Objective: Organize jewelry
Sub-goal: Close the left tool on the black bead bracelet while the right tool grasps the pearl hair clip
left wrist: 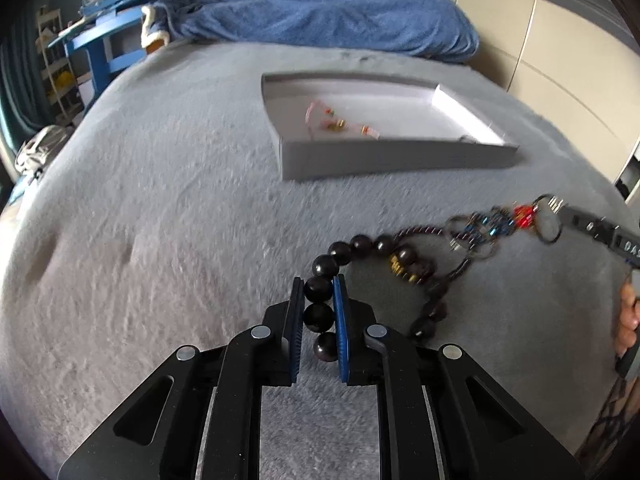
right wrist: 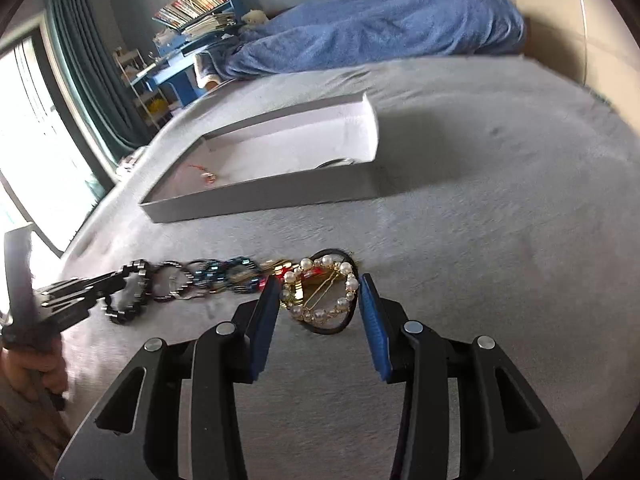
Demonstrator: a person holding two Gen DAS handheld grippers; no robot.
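My left gripper [left wrist: 319,285] is shut on a dark round-bead bracelet [left wrist: 362,245] that trails right over the grey bed cover. A tangle of blue, red and dark chain jewelry [left wrist: 490,224] lies beyond it. My right gripper [right wrist: 318,286] is open, its fingers on either side of a pearl heart hair clip [right wrist: 320,292] lying on a black hair tie [right wrist: 332,330]. The chain jewelry [right wrist: 216,274] runs left toward my left gripper [right wrist: 92,288]. A shallow white box [left wrist: 400,158] holds a small pink and gold piece [left wrist: 336,122]; the box also shows in the right wrist view [right wrist: 256,196].
A blue blanket [left wrist: 340,20] is heaped at the head of the bed. A blue desk [left wrist: 100,44] with books stands to the left, by curtains [right wrist: 88,72] and a window. A beige wall [left wrist: 560,40] runs along the right.
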